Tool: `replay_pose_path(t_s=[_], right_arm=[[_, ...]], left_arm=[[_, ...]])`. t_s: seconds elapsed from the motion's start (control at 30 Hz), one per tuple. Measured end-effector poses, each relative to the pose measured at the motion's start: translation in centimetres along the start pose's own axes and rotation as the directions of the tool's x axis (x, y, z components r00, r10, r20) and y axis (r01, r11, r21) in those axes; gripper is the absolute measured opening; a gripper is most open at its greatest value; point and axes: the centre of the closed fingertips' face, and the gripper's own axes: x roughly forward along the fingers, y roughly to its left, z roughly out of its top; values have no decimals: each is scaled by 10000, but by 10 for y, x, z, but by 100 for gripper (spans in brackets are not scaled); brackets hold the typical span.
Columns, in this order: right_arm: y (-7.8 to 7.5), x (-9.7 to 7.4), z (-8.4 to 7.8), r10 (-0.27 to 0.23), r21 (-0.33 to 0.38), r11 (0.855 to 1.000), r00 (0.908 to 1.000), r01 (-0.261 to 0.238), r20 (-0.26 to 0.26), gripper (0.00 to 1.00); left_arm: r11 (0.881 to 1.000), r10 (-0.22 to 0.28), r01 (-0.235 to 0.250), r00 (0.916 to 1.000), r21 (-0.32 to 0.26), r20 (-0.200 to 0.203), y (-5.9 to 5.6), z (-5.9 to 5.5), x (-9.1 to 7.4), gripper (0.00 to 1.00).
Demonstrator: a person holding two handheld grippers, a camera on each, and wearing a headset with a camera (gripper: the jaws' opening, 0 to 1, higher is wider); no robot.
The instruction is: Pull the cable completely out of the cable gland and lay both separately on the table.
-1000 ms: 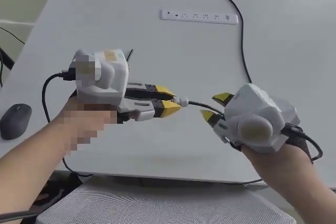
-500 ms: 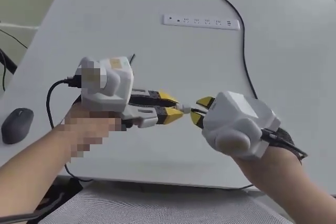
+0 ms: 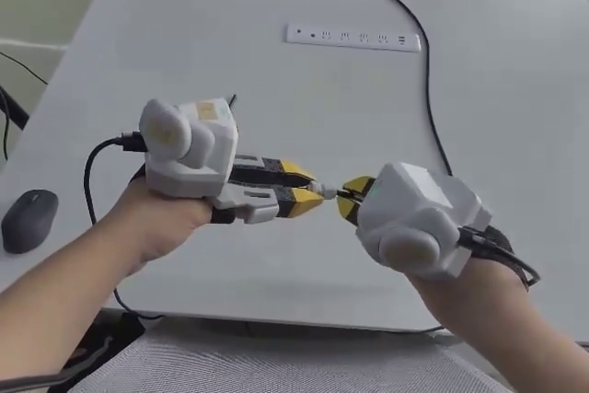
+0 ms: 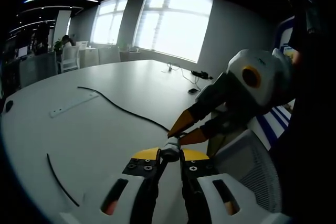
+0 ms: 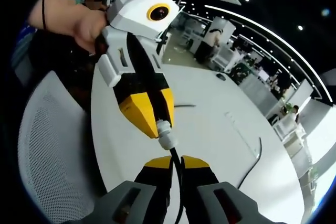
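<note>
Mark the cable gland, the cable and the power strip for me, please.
cable gland [image 5: 165, 131]: right gripper view, on its white body.
cable [image 5: 176, 172]: right gripper view, on the black stretch just below the gland.
power strip [image 3: 352, 38]: head view, middle of its white casing.

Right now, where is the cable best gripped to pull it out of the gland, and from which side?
Grip the black cable right where it leaves the gland, coming from the end opposite the left gripper. It comes out straight there, so the pull runs along it.
</note>
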Motion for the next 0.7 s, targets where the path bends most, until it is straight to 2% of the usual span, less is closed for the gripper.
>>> replay_pose_path(t_s=[0.1,0.2,0.3,0.4,0.47,0.5,0.53,0.7], right_arm=[[-3,0,-3,-55,178,9998,10000,56,-24,1],[-5,0,-8,-64,785,9969,10000,66,-40,1],[-9,1,-17,-60,1889,9820,9998,93,-179,1],[-14,2,-28,-127,2565,9663,9994,206,-324,1],[-16,2,-33,-139,2670,9634,9992,236,-384,1],[-17,2,-39,-161,3049,9520,9991,272,-391,1],[-17,3,-40,-145,3190,9474,9991,265,-401,1],[-21,5,-58,-170,4433,8954,9981,413,-587,1]], left_arm=[[10000,16,-16,10000,-15,34,1,0,-1,15],[10000,42,-42,10000,-13,50,1,1,-1,15],[9999,90,-89,9999,-57,97,1,1,-1,15],[9999,93,-92,9999,-91,126,1,2,-2,15],[9999,87,-85,9999,-90,145,1,2,-2,15],[9999,84,-82,9998,-94,153,1,2,-2,15],[9999,80,-79,9998,-88,166,1,3,-2,15],[9999,59,-57,9998,-100,180,0,3,-1,15]])
